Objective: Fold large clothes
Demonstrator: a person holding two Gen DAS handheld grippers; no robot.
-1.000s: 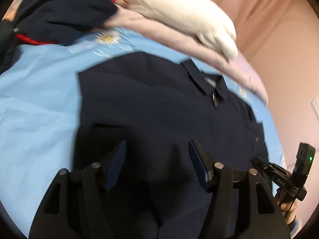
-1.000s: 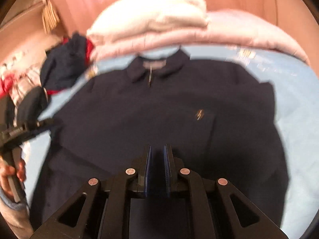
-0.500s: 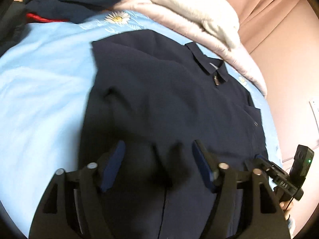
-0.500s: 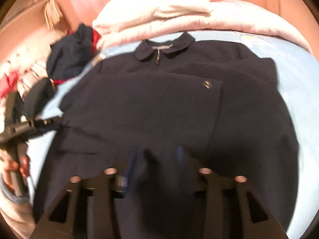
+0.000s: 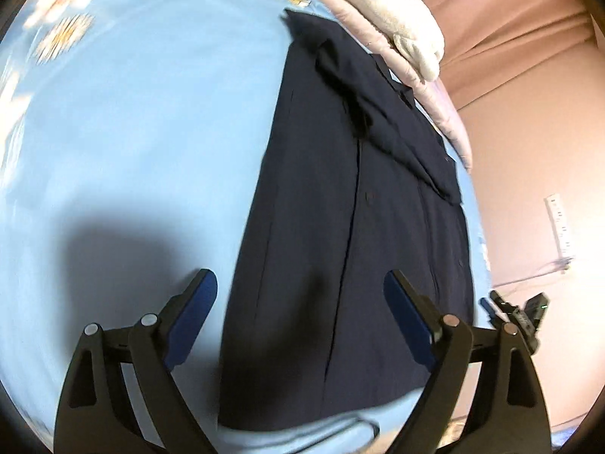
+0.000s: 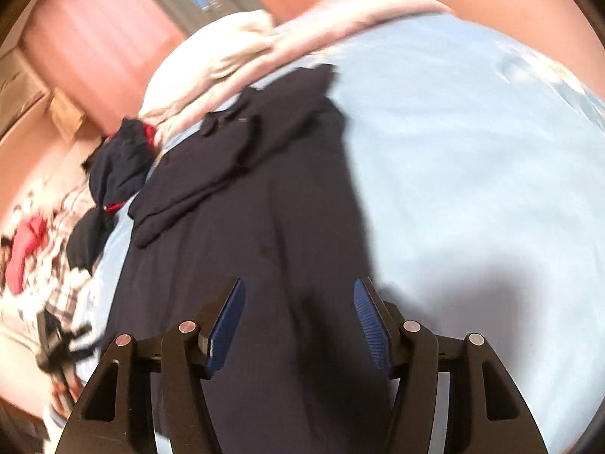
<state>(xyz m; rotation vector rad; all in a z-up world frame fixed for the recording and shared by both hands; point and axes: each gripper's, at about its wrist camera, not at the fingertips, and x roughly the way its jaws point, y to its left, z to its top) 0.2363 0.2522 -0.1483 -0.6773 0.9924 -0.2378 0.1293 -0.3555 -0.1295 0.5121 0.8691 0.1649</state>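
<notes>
light blue bedsheet (image 5: 132,132) – used as folding surface | navy shirt (image 5: 340,227) laid lengthwise on it, narrowed, sleeve doubled over near collar – sides judged already folded in | left gripper (image 5: 300,299) and right gripper (image 6: 298,310) held spread, nothing grasped, poised at hem end

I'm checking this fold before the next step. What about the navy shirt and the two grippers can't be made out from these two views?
- Navy shirt hem: in the left wrist view partly behind the left gripper; in the right wrist view hidden behind the right gripper.
- Collar: motion-blurred in the right wrist view.
- Whether either gripper's fingers touch the cloth: unclear, both views.
- Pile of clothes: blurred, at the right view's edge.
</notes>
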